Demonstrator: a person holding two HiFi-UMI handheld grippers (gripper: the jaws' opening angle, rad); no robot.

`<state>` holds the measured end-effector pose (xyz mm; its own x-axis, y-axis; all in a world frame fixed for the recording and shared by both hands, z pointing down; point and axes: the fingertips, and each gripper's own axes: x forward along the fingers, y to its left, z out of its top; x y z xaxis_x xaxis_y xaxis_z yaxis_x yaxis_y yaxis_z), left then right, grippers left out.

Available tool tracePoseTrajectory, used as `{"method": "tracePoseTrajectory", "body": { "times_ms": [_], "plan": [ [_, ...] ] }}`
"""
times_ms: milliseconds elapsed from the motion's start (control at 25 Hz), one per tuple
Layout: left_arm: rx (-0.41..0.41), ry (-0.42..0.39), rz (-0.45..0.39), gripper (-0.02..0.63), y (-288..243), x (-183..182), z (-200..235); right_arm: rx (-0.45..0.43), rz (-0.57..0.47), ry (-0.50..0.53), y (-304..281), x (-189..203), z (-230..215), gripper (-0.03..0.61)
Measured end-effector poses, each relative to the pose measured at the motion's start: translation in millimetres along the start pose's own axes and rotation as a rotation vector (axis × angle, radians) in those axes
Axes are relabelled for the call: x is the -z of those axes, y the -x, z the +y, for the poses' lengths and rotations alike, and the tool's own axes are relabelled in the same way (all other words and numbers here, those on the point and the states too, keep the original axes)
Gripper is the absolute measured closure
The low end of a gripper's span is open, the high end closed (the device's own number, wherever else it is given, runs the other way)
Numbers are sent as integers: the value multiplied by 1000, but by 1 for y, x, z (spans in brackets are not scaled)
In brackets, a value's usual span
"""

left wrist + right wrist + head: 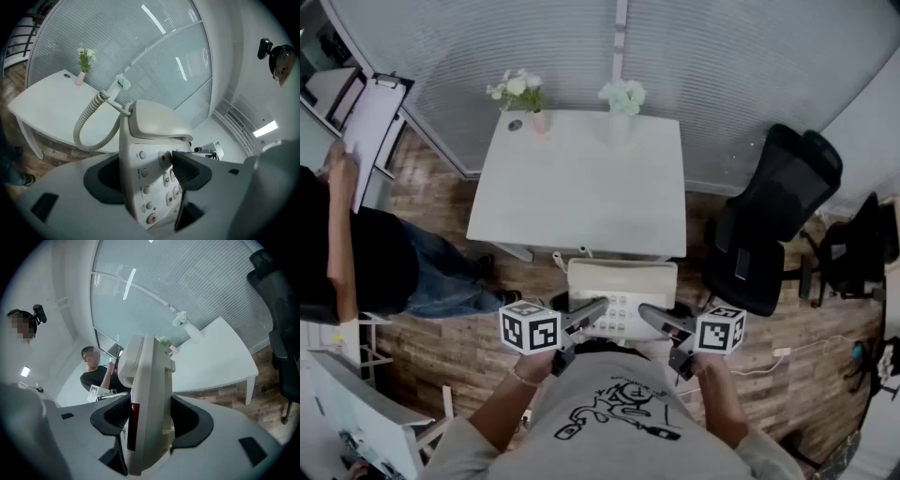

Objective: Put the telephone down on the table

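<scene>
Telephone (pixel 623 281) held — left gripper (pixel 598 307), right gripper (pixel 649 314) (table (pixel 581 187) just beyond).

Table (pixel 581 197) bare up front; pink vase (pixel 540 121) and white vase (pixel 620 127) crowd its far edge.

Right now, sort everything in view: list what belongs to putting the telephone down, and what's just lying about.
Job in hand:
telephone, held short of the table
left gripper and right gripper, both clamped on it
white table ahead

Just lying about:
pink vase of flowers and white vase of flowers, at the table's far edge
black office chair
bystander with clipboard
</scene>
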<state>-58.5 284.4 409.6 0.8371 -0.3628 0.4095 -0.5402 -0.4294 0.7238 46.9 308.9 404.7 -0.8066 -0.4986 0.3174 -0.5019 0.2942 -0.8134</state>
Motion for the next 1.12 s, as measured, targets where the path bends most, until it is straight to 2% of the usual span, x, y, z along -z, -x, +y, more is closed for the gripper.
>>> {"method": "tracePoseTrajectory", "body": {
  "times_ms": [1120],
  "plan": [
    [-21,-10,-11,309,-18,-6,-7,-21,2,-10,10,-10,-13,298]
  ]
}}
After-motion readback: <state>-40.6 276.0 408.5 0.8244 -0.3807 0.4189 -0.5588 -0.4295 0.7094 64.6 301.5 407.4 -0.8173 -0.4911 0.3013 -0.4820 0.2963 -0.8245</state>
